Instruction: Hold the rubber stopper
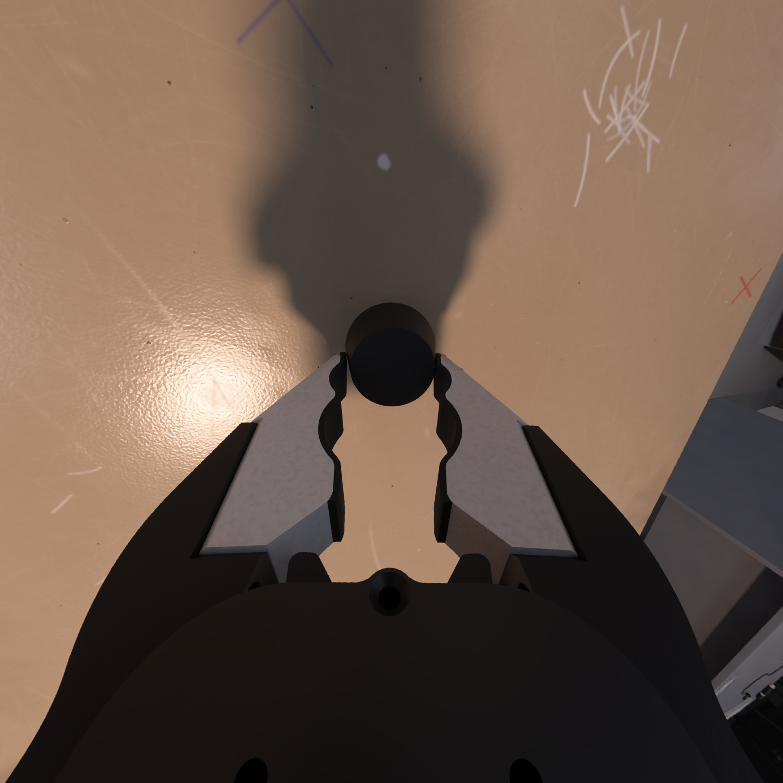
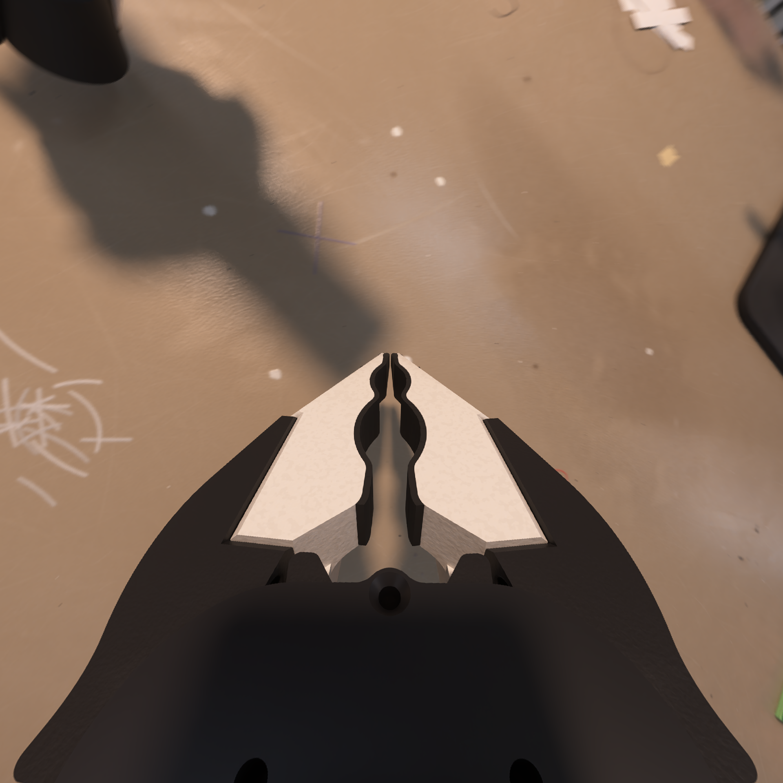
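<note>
In the left wrist view a black rubber stopper (image 1: 390, 364), a short round plug, sits between the tips of my left gripper (image 1: 390, 360). Both fingertips touch its sides, so the gripper is shut on it, above the tan tabletop (image 1: 127, 212). The stopper's flat round end faces the camera. In the right wrist view my right gripper (image 2: 390, 358) is shut with its tips together and nothing between them, above the same tabletop (image 2: 551, 296). The dark body at the top left of that view (image 2: 63, 38) is part of the left gripper; the stopper is not visible there.
White scratch marks (image 1: 627, 106) and a red cross mark (image 1: 745, 286) lie on the table, whose right edge meets grey structure (image 1: 741, 466). In the right wrist view there are white scratches (image 2: 46, 423), a faint purple cross (image 2: 317, 237), white scraps (image 2: 661, 21) and a dark object (image 2: 762, 292) at the right edge.
</note>
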### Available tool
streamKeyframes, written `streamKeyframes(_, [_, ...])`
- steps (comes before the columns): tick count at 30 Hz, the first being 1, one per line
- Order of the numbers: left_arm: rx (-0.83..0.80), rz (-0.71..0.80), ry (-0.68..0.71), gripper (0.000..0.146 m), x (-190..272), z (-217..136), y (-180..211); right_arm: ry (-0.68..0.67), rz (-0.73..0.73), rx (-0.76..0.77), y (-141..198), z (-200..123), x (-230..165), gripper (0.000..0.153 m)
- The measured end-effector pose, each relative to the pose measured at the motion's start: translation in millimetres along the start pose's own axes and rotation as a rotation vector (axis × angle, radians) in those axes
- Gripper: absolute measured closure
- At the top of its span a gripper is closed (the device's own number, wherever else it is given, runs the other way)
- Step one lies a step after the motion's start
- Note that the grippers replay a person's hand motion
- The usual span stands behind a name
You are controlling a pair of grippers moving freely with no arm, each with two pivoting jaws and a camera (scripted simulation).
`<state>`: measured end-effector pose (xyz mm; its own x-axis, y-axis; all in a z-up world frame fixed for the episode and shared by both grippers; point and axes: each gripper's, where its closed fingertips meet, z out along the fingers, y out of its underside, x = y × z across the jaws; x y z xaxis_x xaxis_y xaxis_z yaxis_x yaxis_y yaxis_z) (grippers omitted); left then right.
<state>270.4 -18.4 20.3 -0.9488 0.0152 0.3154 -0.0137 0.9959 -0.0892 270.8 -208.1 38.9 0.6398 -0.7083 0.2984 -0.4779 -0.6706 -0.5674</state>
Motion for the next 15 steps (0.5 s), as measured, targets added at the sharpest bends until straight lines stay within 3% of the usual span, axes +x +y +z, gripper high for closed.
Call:
streamKeyframes(2, [0.000, 0.000, 0.001, 0.105, -0.2, -0.3, 0.0, 0.030, 0.042, 0.042, -3.1, -3.9, 8.4, 0.149])
streamKeyframes(9, [-0.003, -0.002, -0.004, 0.105, 0.1, 0.4, 0.3, -0.107, 0.354, 0.204, -17.1, 2.9, 2.6, 0.123])
streamKeyframes(12, [-0.005, -0.003, -0.005, 0.105, 0.1, 0.5, -0.3, -0.160, 0.499, 0.241, -18.1, 13.5, -0.4, 0.106])
streamKeyframes(15, [-0.005, -0.003, -0.006, 0.105, -0.4, 0.2, -0.4, -0.129, 0.527, 0.201, -12.7, 28.8, 1.6, 0.084])
